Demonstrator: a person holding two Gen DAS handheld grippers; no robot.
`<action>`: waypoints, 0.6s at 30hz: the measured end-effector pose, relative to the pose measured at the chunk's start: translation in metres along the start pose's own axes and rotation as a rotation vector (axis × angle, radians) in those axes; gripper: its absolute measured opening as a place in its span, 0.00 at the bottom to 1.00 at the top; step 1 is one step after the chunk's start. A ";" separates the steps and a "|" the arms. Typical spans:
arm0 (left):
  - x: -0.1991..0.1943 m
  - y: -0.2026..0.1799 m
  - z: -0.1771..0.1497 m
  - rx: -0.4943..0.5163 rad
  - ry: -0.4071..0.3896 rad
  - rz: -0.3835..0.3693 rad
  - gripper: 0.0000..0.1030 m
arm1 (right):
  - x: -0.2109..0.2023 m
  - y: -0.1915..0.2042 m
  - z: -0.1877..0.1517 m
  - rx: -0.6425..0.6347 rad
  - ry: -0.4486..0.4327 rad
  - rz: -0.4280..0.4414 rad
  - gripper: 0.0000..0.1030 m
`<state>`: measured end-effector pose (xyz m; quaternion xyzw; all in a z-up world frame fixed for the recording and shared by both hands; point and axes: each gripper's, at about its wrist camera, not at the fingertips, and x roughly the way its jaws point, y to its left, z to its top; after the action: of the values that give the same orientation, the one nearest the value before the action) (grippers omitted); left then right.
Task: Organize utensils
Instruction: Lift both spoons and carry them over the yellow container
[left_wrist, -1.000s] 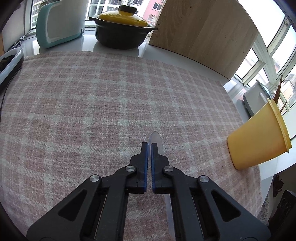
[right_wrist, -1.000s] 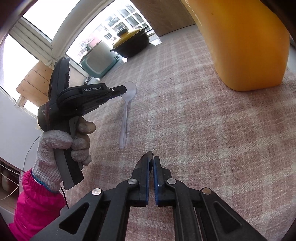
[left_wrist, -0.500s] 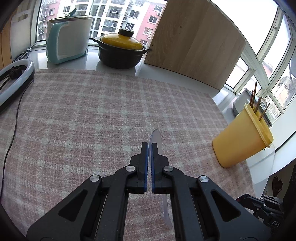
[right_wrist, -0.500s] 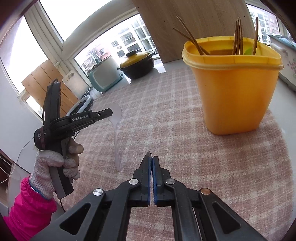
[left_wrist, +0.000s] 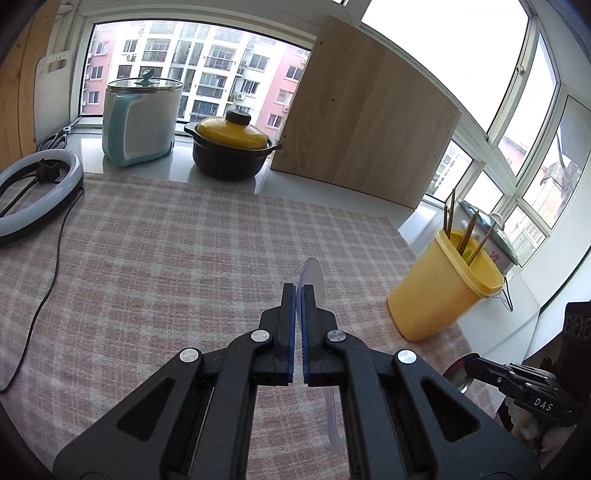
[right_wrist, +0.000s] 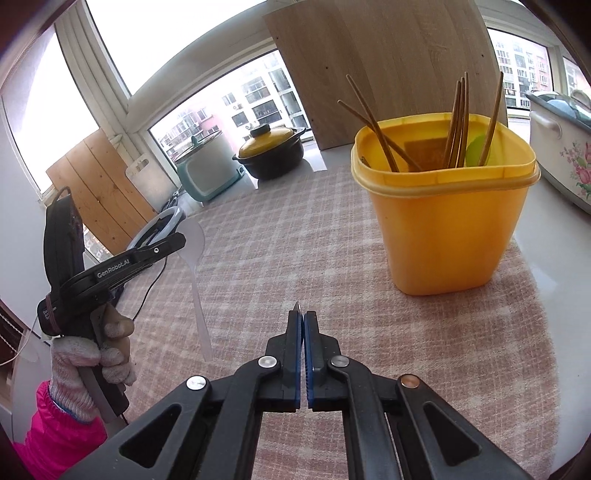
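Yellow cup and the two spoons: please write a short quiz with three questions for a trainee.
1. True or false: the left hand-held gripper is shut on a clear spoon.
2. What stands in the yellow cup? A) chopsticks B) knives C) forks
3. What does the right hand-held gripper hold?
Key: 1 true; 2 A; 3 a metal spoon.

Yellow-lidded black pot (left_wrist: 231, 149), teal appliance (left_wrist: 138, 122), wooden board (left_wrist: 365, 133), ring light (left_wrist: 35, 195)
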<state>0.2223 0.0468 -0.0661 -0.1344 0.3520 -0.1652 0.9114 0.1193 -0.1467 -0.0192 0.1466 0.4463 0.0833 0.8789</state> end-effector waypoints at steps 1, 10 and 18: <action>-0.004 -0.003 0.000 0.006 -0.010 0.001 0.00 | -0.004 0.000 0.002 -0.007 -0.009 -0.004 0.00; -0.035 -0.035 0.007 0.065 -0.105 -0.030 0.00 | -0.034 0.000 0.017 -0.060 -0.082 -0.057 0.00; -0.045 -0.068 0.016 0.114 -0.139 -0.084 0.00 | -0.057 -0.007 0.023 -0.068 -0.140 -0.081 0.00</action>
<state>0.1879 0.0048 -0.0028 -0.1082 0.2718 -0.2133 0.9322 0.1049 -0.1728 0.0345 0.1041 0.3862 0.0525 0.9150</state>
